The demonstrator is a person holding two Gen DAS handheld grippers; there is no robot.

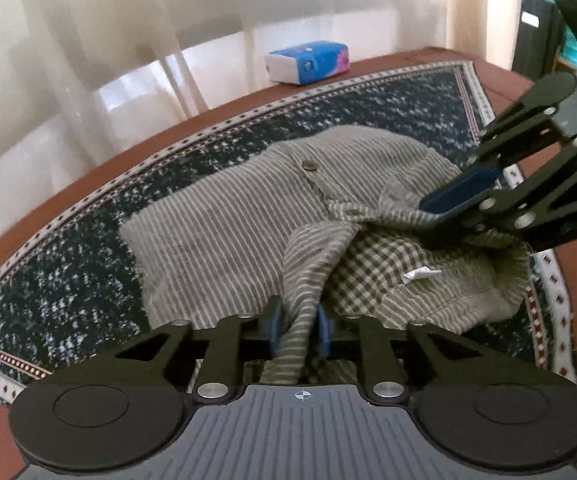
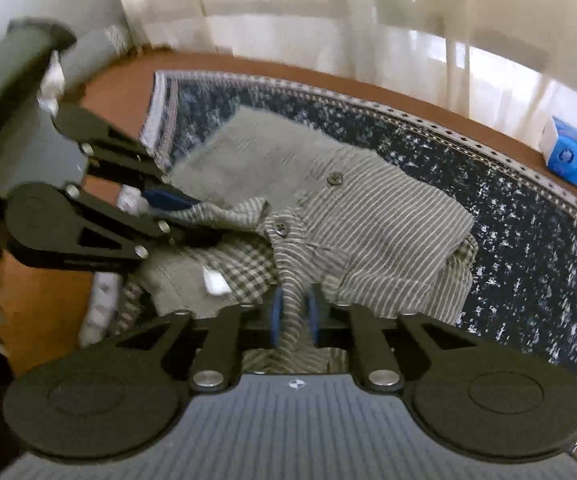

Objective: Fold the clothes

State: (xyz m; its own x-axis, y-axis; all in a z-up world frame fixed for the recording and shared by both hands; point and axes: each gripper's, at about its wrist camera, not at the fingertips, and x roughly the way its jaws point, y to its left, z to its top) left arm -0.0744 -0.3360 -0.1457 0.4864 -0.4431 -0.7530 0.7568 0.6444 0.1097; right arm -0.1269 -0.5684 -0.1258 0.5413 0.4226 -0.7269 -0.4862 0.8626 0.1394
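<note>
Right now both grippers pinch the striped shirt (image 1: 224, 216), which lies half folded on a dark patterned mat (image 1: 68, 272) over a brown table (image 1: 136, 148). Left gripper (image 1: 298, 326) has its blue pads clamped on a bunched strip of cloth at the near edge. Right gripper (image 2: 294, 316) grips another fold in the same way, close beside it. A checked lining (image 1: 372, 264) with a white tag (image 1: 420, 274) shows. A blue box (image 1: 308, 62) sits at the far edge.

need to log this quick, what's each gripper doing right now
Left gripper: shut on the striped shirt.
Right gripper: shut on the striped shirt too.
</note>
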